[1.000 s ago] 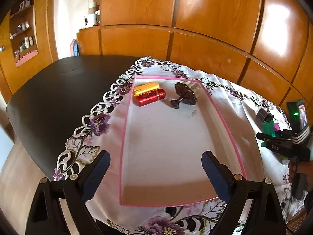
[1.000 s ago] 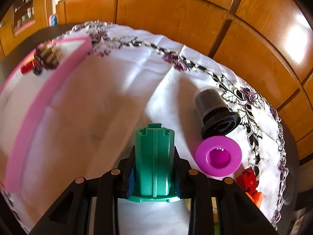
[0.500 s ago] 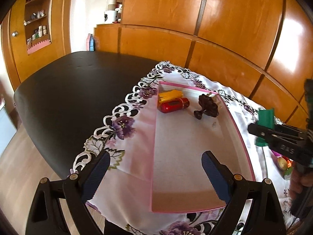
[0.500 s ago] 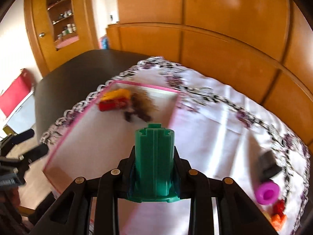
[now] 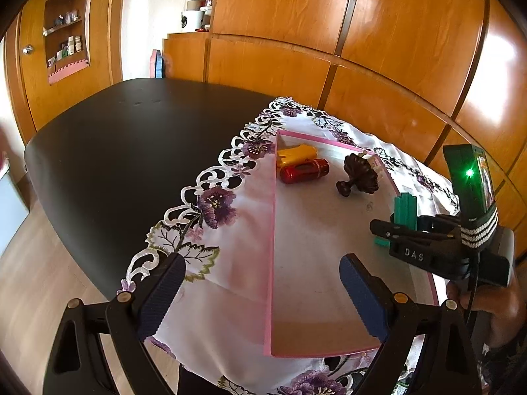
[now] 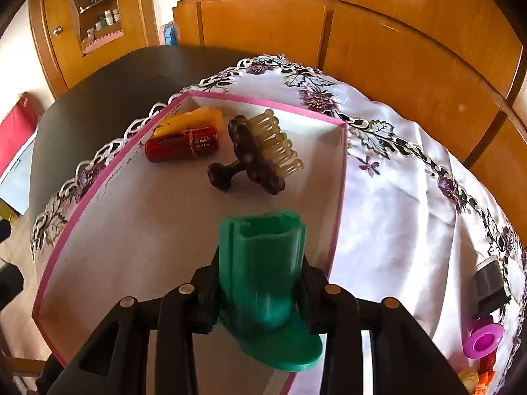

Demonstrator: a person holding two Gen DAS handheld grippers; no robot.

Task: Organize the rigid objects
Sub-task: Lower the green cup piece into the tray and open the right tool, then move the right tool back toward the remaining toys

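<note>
The right tongs (image 6: pixel 260 283), jaws just easing apart, have a ribbed green plastic holder (image 6: pixel 263 273) tilting between them over the pink-rimmed tray (image 6: pixel 339 177). The left tongs (image 5: pixel 260 299) gape wide and empty above the tray's near end. At the far end lie a glossy red cylinder (image 6: pixel 182 144), a yellow piece (image 6: pixel 194 119) and a dark brush (image 6: pixel 257 154).

Your right gripper's (image 6: pixel 262 283) fingers hid the motion-blurred green plastic holder's (image 6: pixel 263 263) sides; the small orange and red pieces (image 6: pixel 484 373) ran off frame.
</note>
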